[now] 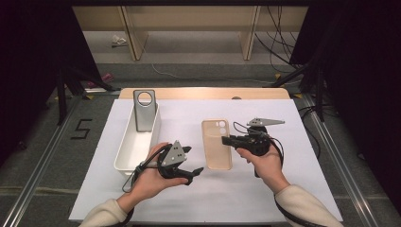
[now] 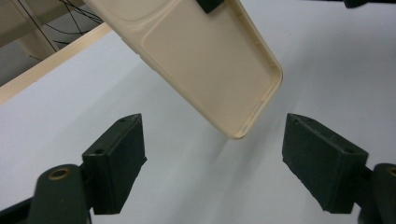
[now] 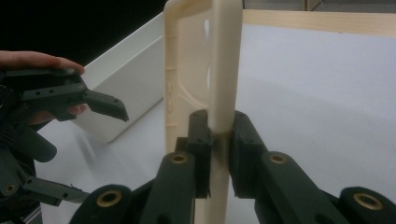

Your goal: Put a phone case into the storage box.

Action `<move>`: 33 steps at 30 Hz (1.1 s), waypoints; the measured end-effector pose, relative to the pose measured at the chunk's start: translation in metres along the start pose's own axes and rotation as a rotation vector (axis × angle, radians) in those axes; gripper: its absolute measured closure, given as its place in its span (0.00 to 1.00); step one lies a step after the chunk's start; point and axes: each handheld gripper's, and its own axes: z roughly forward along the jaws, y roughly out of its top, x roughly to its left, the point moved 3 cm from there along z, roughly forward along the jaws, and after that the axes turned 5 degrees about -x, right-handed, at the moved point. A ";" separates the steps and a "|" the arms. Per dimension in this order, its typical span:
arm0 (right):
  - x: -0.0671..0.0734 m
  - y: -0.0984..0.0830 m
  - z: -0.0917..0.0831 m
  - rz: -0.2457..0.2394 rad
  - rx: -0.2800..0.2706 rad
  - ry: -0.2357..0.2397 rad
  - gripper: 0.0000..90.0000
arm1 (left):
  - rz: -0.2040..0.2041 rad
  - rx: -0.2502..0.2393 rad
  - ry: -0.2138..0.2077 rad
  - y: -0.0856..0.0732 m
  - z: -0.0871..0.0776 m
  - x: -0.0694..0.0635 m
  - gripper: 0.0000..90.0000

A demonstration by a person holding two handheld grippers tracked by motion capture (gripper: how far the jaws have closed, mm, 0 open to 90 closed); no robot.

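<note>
Looking down from the high view: cream phone case (image 1: 217,144) over the table (image 1: 293,189) beside a white bin (image 1: 124,153), right gripper (image 1: 230,140) clamping its edge. Left gripper view: left gripper (image 2: 212,156) agape, empty. Right gripper view: case looks light, stiff, slick; best gripped by its rim.

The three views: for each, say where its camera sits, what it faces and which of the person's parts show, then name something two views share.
High view: above the person's side, facing the table; both forearms, left gripper, right gripper.
Left gripper view: looks between open jaws at the cream phone case.
Right gripper view: jaws shut on the case's edge; white bin beyond.
Shared: all show the case.
</note>
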 end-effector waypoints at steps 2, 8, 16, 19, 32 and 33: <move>0.001 0.000 0.000 0.000 -0.004 -0.001 0.90 | -0.003 0.003 0.007 0.000 0.000 0.001 0.25; 0.000 -0.002 -0.001 0.010 -0.014 -0.008 0.90 | -0.038 -0.015 0.031 0.000 -0.001 0.005 0.25; -0.003 -0.001 -0.006 0.015 -0.039 -0.020 0.90 | -0.117 -0.049 0.059 0.004 -0.003 0.011 0.27; -0.003 -0.001 -0.006 0.016 -0.044 -0.023 0.90 | -0.130 -0.068 0.080 0.010 -0.003 0.012 0.29; -0.002 -0.003 -0.012 0.022 -0.059 -0.034 0.90 | -0.198 -0.100 0.134 0.036 -0.003 0.017 0.38; -0.003 -0.003 -0.013 0.024 -0.058 -0.035 0.90 | -0.200 -0.098 0.131 0.037 -0.002 0.017 0.39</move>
